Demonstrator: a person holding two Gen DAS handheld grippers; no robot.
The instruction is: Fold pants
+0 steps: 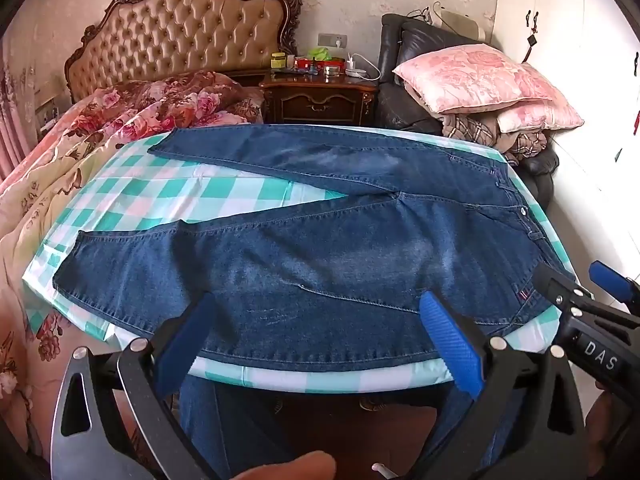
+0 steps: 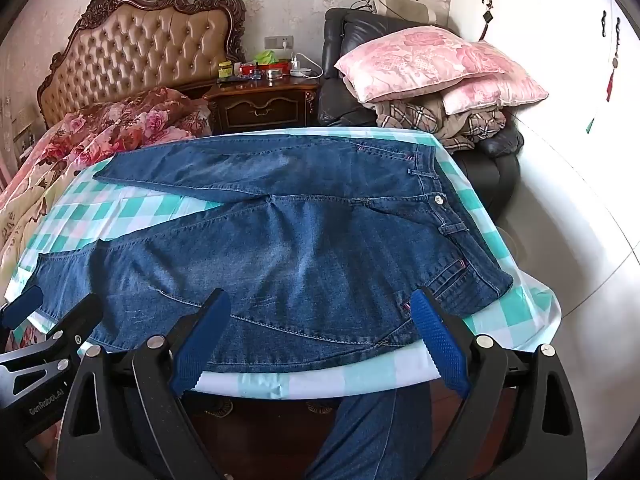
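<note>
Blue jeans (image 1: 320, 248) lie flat on a table with a green-and-white checked cloth (image 1: 224, 192), waistband to the right, both legs spread out to the left in a V. They also show in the right wrist view (image 2: 296, 248). My left gripper (image 1: 320, 332) is open and empty, above the near leg at the table's front edge. My right gripper (image 2: 320, 332) is open and empty, above the near hip and thigh. The right gripper shows at the right edge of the left wrist view (image 1: 576, 280), and the left gripper at the left edge of the right wrist view (image 2: 60, 312).
A bed with floral bedding (image 1: 80, 152) lies left of the table. A dark nightstand (image 1: 320, 96) with small items stands behind. A black armchair piled with pink pillows (image 1: 480, 80) stands at the back right. A white wardrobe (image 2: 580, 80) is on the right.
</note>
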